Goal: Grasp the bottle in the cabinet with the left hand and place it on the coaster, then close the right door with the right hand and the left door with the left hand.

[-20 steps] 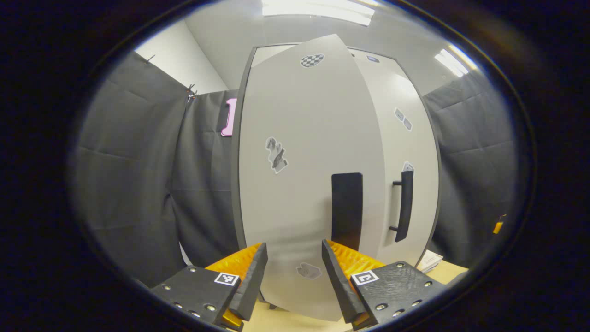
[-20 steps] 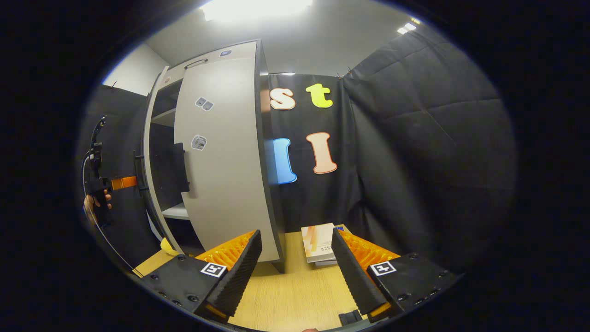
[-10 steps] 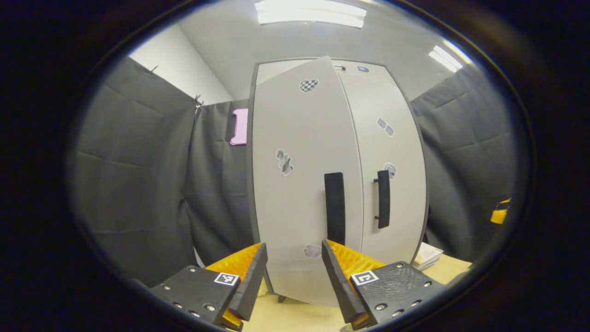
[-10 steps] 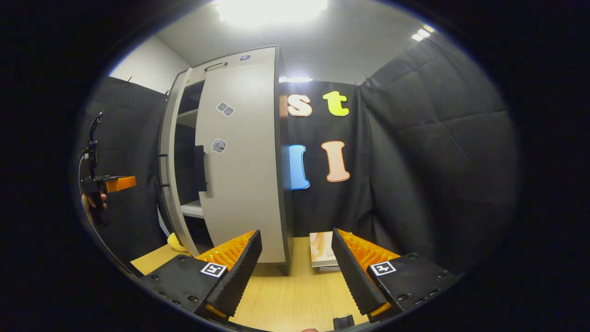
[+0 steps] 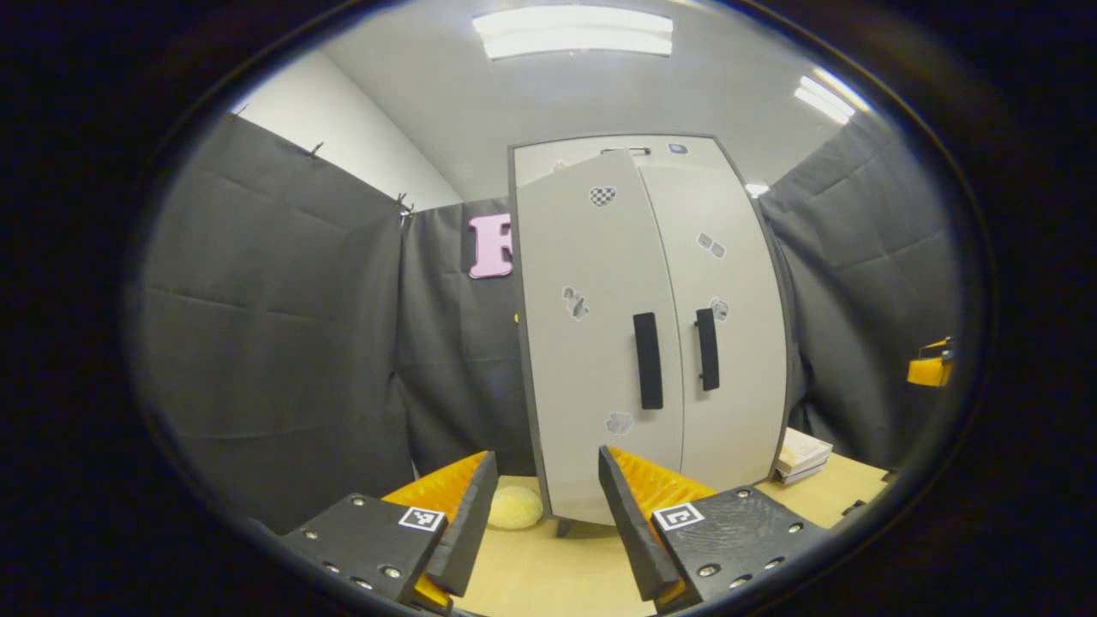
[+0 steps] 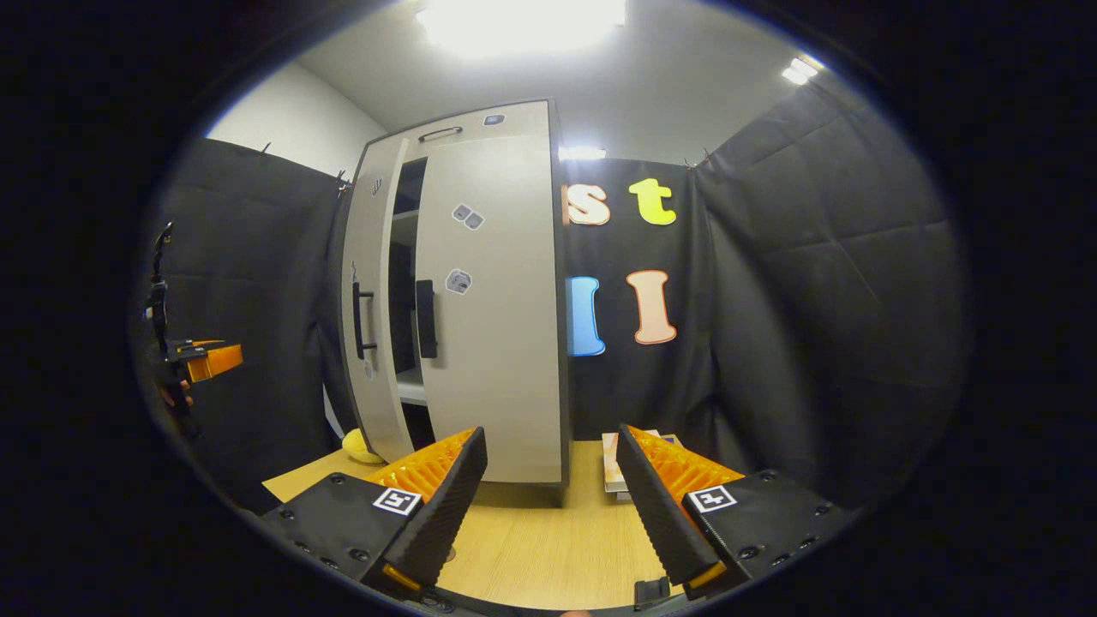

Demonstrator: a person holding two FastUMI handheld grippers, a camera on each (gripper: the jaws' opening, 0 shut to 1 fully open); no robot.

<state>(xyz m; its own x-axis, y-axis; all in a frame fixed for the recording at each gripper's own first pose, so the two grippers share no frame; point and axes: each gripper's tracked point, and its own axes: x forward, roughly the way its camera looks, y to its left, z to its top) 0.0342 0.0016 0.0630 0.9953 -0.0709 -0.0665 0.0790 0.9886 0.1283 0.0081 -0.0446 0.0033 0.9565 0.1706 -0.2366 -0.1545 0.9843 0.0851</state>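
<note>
The grey cabinet (image 5: 651,343) stands on the wooden table (image 6: 531,548). Its right door (image 5: 728,326) lies flush, with a black handle (image 5: 706,350). The left door (image 5: 591,343) stands slightly ajar; in the right gripper view a narrow dark gap (image 6: 403,283) with shelves shows between the left door (image 6: 368,291) and the right door (image 6: 493,300). My left gripper (image 5: 548,514) is open, empty and well back from the left door. My right gripper (image 6: 548,506) is open and empty in front of the cabinet's right corner. The left gripper (image 6: 210,360), held by a hand, appears far left.
A yellow soft object (image 5: 514,507) lies on the table by the cabinet's left foot. A stack of books (image 5: 801,454) rests on the table right of the cabinet. Black cloth walls surround the booth. The right gripper (image 5: 930,370) shows at the far right edge.
The left door has swung from wide open to nearly shut. Both grippers have drawn back from the cabinet, which now looks smaller and farther off.
</note>
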